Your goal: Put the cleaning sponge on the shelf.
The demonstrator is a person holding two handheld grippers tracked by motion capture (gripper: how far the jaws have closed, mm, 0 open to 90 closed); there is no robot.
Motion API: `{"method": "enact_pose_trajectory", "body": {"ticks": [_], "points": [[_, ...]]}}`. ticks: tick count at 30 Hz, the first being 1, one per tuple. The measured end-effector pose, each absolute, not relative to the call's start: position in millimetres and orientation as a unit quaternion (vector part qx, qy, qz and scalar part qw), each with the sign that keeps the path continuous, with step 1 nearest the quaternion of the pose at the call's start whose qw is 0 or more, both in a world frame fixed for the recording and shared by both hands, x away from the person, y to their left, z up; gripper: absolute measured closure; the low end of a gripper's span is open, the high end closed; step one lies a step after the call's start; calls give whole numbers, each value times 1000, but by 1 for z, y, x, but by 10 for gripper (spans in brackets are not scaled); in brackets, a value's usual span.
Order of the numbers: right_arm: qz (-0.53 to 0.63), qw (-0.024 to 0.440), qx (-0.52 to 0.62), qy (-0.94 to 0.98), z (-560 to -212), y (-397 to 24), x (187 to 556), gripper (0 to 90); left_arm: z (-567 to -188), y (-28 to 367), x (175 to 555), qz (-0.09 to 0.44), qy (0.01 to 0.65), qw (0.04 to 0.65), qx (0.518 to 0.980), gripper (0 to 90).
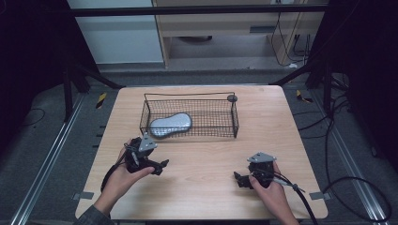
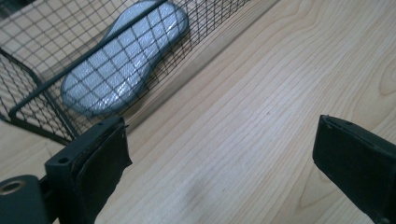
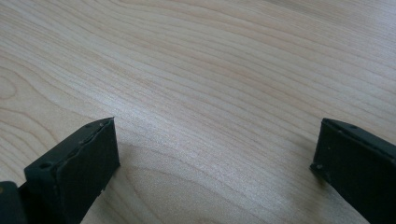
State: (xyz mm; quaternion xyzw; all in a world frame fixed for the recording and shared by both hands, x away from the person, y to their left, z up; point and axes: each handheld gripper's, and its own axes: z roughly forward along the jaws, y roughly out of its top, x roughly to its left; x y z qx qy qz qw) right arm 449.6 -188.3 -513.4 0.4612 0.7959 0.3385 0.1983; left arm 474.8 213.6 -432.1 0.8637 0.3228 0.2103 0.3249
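Nearest the person, the right claw (image 1: 240, 179) sat low over the bare wooden tabletop (image 1: 206, 159), held in the right hand (image 1: 272, 190) with its cable trailing off toward the near right corner. In the right gripper view its two black jaws stood wide apart with nothing but wood grain between them. A little farther in and to the left, the left claw (image 1: 159, 166) was held in the left hand (image 1: 119, 180), its grey three-cornered plate on top and its jaws pointing toward the middle of the tabletop. In the left gripper view those jaws were likewise spread wide and held nothing. Beyond the left claw stood a black wire mesh basket (image 1: 190, 136) on the far half of the tabletop. Inside it, at its left end, lay a grey shoe insole (image 1: 171, 125) flat on the basket floor, close behind the near mesh wall (image 2: 196, 28).
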Motion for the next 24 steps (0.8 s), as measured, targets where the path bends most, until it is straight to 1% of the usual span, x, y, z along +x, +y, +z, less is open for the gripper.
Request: {"method": "enact_pose_trajectory", "body": {"ticks": [5, 17, 22, 24], "points": [[339, 198, 461, 796, -513, -188, 450, 4, -442, 228, 475, 206, 343, 326, 856, 33], [339, 198, 461, 796, -513, -188, 449, 4, -460, 268, 482, 210, 402, 304, 838, 33], [339, 198, 460, 796, -513, -188, 449, 4, -472, 281, 488, 210, 423, 288, 833, 32], [339, 198, 460, 796, -513, -188, 449, 4, -475, 285, 489, 206, 430, 290, 830, 32]]}}
